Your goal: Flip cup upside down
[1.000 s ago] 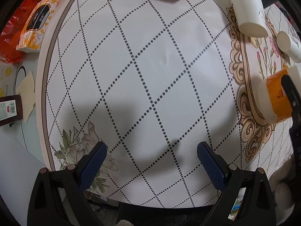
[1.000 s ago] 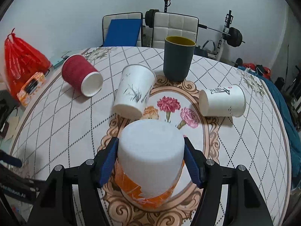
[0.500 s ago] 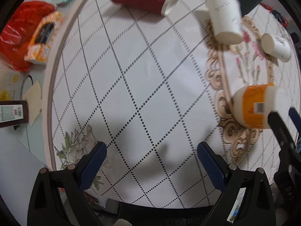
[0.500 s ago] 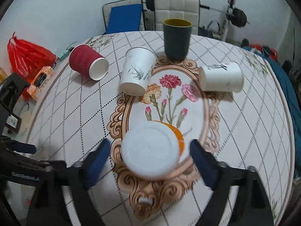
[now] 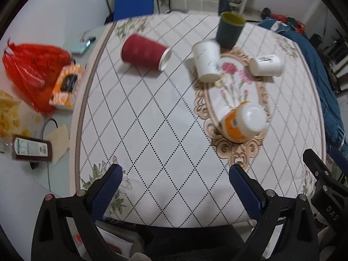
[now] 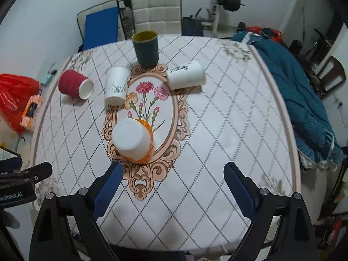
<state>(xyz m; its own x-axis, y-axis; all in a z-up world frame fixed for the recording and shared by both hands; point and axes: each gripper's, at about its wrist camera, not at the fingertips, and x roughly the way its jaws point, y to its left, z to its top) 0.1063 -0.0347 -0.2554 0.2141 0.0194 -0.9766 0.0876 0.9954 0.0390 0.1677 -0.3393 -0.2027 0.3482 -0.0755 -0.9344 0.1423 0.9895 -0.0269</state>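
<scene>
An orange-and-white paper cup [image 6: 133, 142] stands upside down, white base up, on the near end of the floral oval of the round table; it also shows in the left wrist view [image 5: 242, 124]. My right gripper [image 6: 173, 187] is open and empty, pulled back above the table's near edge, with the cup ahead to its left. My left gripper [image 5: 176, 190] is open and empty over the near left part of the table, with the cup ahead to its right. The right gripper's body [image 5: 324, 180] shows at the left view's right edge.
A red cup [image 6: 75, 84] and two white cups [image 6: 116, 87] [image 6: 187, 77] lie on their sides. A dark green cup [image 6: 146, 49] stands upright at the back. A blue blanket [image 6: 304, 106] lies at the table's right edge. A red bag [image 5: 32, 71] and a tissue pack [image 5: 65, 87] lie left.
My right gripper opened, let go of the orange cup and drew back from it; the cup stays upside down on the table. My left gripper pulled back and tilted up.
</scene>
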